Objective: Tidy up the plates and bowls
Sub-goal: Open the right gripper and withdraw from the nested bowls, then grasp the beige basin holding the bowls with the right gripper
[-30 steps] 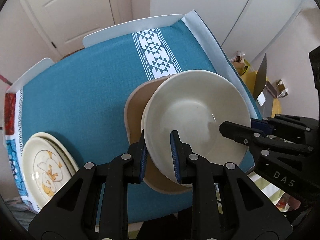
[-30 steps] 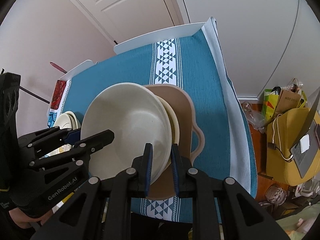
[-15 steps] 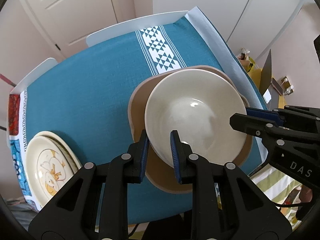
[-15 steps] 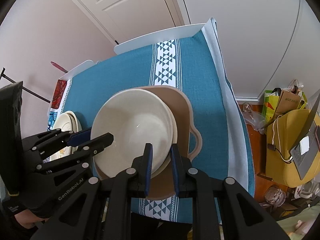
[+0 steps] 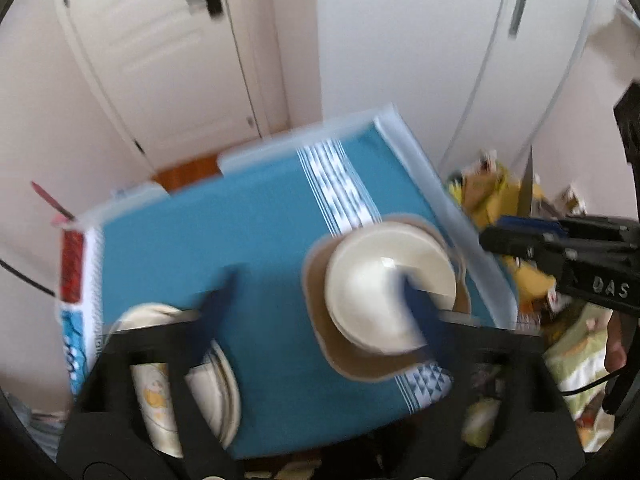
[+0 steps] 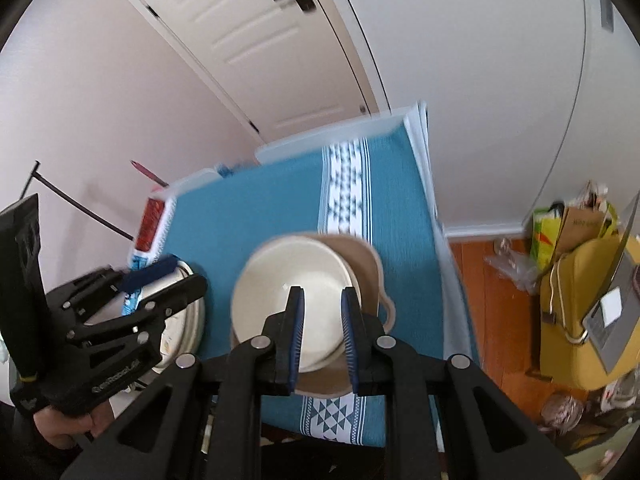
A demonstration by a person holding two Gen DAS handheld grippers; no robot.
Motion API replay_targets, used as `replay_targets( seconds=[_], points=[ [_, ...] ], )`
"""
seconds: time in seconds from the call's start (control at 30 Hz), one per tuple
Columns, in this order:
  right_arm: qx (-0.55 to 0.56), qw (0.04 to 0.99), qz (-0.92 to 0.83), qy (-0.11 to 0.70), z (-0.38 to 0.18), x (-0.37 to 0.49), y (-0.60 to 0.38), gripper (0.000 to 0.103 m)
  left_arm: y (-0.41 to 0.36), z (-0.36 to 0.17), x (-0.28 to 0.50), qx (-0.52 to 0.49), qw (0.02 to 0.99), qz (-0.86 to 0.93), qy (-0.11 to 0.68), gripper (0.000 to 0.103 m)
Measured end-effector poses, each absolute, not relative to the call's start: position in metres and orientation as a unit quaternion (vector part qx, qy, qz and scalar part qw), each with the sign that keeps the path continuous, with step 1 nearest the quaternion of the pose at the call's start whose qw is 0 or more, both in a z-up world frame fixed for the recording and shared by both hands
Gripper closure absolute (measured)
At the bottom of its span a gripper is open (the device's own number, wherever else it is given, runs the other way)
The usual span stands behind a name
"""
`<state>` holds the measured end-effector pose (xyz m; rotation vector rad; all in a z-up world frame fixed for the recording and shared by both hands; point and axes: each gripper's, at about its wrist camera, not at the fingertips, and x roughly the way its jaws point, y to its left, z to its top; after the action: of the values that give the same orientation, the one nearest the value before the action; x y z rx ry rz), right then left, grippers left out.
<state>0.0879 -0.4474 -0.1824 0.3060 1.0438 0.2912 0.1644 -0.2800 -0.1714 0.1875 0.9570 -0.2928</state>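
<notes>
A cream bowl (image 5: pixel 384 288) (image 6: pixel 280 304) rests inside a tan handled dish (image 5: pixel 360 360) (image 6: pixel 368 264) on the right side of the blue-clothed table (image 5: pixel 260 240). My left gripper (image 5: pixel 316 308) hangs above the table, blurred. Its jaws are opening wide with nothing gripped, and the bowl lies below its right finger. In the right wrist view the left gripper (image 6: pixel 186 272) shows at the left. My right gripper (image 6: pixel 323 332) floats above the bowl's near rim, its jaws opening, pads off the bowl. The left wrist view shows this right gripper (image 5: pixel 492 232) at the right.
A stack of cream plates (image 5: pixel 224 380) (image 6: pixel 188 320) with a cartoon print sits at the table's near left corner. A white door (image 6: pixel 280 40) stands behind the table. A yellow bag (image 6: pixel 576 288) and clutter crowd the floor to the right.
Both grippers let go of the bowl's rim; it now rests level in the tan dish. Both hands rose and drew back. The left jaws sprang wide, the right parted a little.
</notes>
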Motion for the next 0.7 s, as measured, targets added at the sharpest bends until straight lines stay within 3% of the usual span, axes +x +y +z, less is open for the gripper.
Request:
replay_targets(
  seconds=[0.03, 0.07, 0.1, 0.33, 0.57, 0.63, 0.7],
  points=[
    [0.143, 0.852, 0.135, 0.485, -0.176, 0.086, -0.448, 0.054, -0.274, -0.160, 0.160, 0.084, 0.887, -0.137, 0.433, 0.000],
    [0.142, 0.859, 0.130, 0.475, -0.170, 0.083, -0.449, 0.018, -0.270, -0.155, 0.157, 0.082, 0.892, -0.138, 0.422, 0.000],
    [0.140, 0.863, 0.128, 0.468, -0.165, 0.082, -0.449, 0.000, -0.267, -0.152, 0.158, 0.082, 0.892, -0.142, 0.421, 0.000],
    [0.042, 0.861, 0.064, 0.503, -0.162, 0.064, -0.449, 0.000, -0.241, -0.178, 0.154, 0.071, 0.860, -0.160, 0.479, 0.000],
    [0.010, 0.805, 0.055, 0.591, -0.220, 0.071, -0.444, 0.000, -0.246, -0.239, 0.158, 0.090, 0.812, -0.173, 0.550, 0.000],
    [0.003, 0.792, 0.060, 0.608, -0.234, 0.075, -0.439, 0.004, -0.249, -0.253, 0.161, 0.089, 0.802, -0.172, 0.565, 0.001],
    [-0.006, 0.778, 0.068, 0.624, -0.248, 0.080, -0.434, 0.020, -0.250, -0.261, 0.164, 0.091, 0.797, -0.173, 0.572, 0.001]
  ],
)
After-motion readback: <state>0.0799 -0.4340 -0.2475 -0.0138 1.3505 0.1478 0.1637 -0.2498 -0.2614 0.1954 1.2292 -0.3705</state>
